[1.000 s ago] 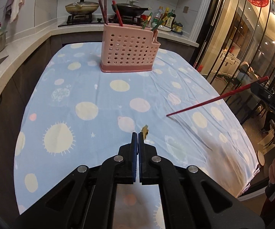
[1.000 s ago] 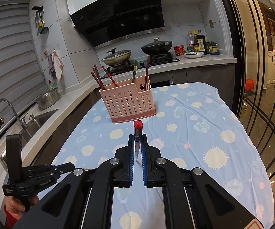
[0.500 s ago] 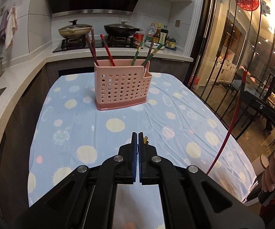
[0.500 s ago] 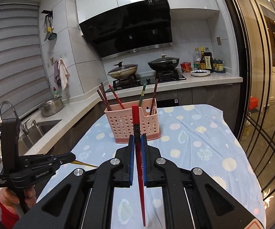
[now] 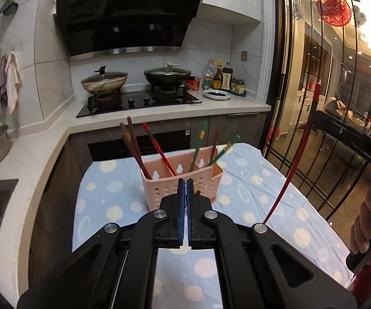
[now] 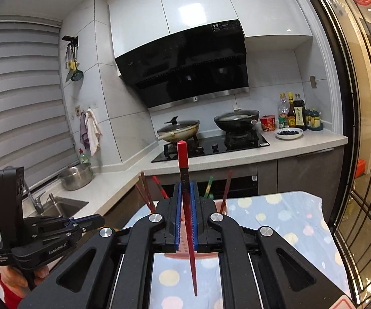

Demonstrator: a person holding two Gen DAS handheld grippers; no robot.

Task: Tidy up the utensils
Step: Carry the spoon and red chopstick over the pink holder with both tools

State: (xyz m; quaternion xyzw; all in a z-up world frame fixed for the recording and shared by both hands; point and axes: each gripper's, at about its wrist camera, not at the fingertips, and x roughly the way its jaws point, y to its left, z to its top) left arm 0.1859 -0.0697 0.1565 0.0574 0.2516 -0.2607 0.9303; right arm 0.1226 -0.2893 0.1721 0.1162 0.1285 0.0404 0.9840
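A perforated pink plastic holder is sitting on soft spotted cloth, glossy black hood and steel pot gleaming behind.

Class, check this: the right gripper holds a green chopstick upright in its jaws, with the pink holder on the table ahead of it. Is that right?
Not quite. The chopstick is red, not green, as the right wrist view shows. The rest stands: the right gripper clamps it upright in its jaws, and the pink holder sits on the table ahead.
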